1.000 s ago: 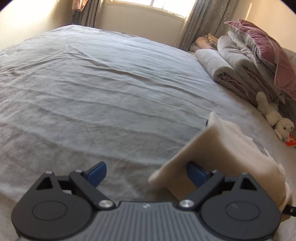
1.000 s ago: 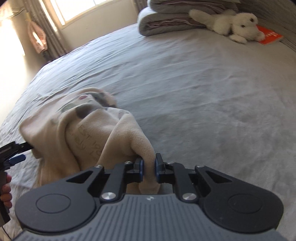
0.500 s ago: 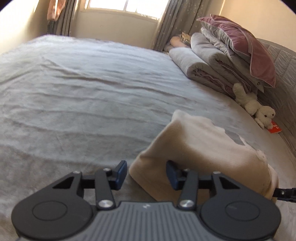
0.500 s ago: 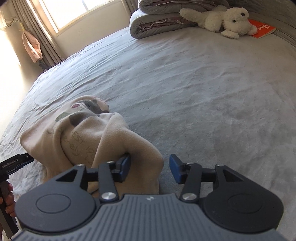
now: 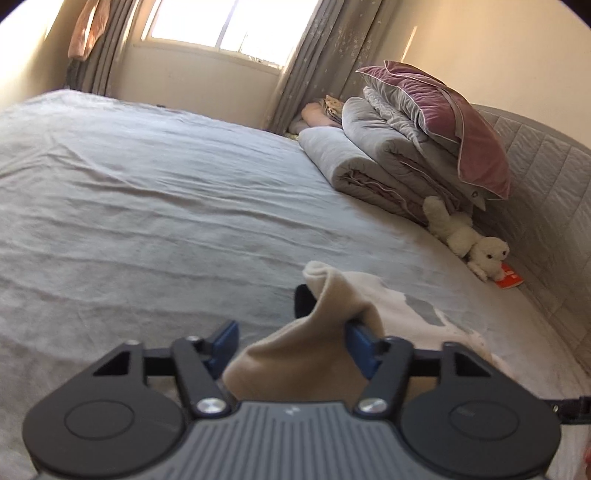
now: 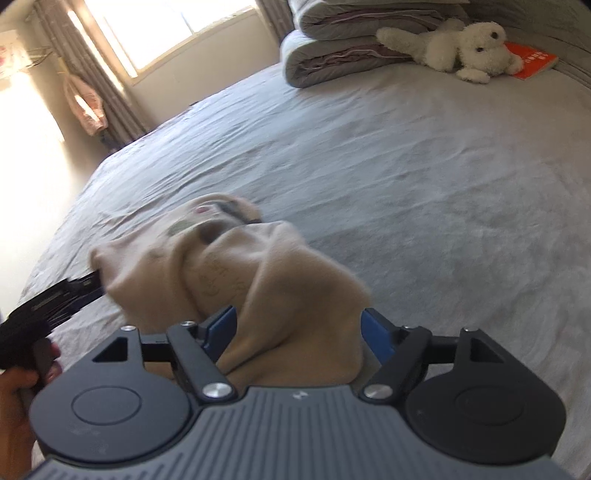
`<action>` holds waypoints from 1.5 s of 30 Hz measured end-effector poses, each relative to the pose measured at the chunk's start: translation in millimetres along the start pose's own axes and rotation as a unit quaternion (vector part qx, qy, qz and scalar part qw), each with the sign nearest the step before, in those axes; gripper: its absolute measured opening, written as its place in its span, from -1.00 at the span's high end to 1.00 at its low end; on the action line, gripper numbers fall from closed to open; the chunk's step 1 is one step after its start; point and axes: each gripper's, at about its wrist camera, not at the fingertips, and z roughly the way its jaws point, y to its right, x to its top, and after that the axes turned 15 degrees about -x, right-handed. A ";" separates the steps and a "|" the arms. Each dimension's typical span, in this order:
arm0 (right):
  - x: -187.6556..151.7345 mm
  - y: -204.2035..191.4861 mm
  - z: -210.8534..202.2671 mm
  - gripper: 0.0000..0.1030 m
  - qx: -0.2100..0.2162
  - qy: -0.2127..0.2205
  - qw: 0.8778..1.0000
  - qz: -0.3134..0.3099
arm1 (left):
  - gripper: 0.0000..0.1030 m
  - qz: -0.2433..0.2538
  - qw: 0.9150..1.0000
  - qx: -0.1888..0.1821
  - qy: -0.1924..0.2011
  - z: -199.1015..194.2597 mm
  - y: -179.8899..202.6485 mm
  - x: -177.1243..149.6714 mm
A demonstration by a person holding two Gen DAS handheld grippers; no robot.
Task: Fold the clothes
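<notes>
left gripper (image 5: 291, 341): jaws spread wide, blue pads apart, a raised fold of the beige garment (image 5: 310, 354) standing between them. cloth touches the right pad; gap on the left pad side. not clamped.

right gripper (image 6: 299, 330): jaws likewise spread, a bunched fold of the same garment (image 6: 291, 295) filling the gap. cloth lies against the left pad; the right pad is partly hidden behind the fold, contact there unclear.

garment sits on the grey bedsheet (image 5: 147, 221) directly ahead of both grippers, humped, not flat. in the right wrist view its far-left edge meets the tip of the left gripper (image 6: 55, 295), whose handle a hand (image 6: 18, 384) holds at the frame's left margin. printed patches show on its far end; lettering too blurred to read.

open room: ahead and left of the left gripper the sheet runs wrinkled but bare up to the bed's far edge under the window (image 5: 229, 26). ahead and right of the right gripper, a broad bare stretch of sheet.

far right of the left gripper: white plush toy (image 5: 469, 240) lying on an orange book (image 5: 511, 278), against the quilted headboard (image 5: 546, 192). beyond it, folded grey duvets (image 5: 362, 162) with a mauve pillow (image 5: 443, 118) on top, near the curtain (image 5: 317, 62).
</notes>
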 end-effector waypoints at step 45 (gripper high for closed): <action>-15.2 27.2 -5.8 0.92 -0.110 0.025 0.979 -0.170 | -0.50 0.101 0.992 0.019 -0.079 1.0 -3.9 -26.0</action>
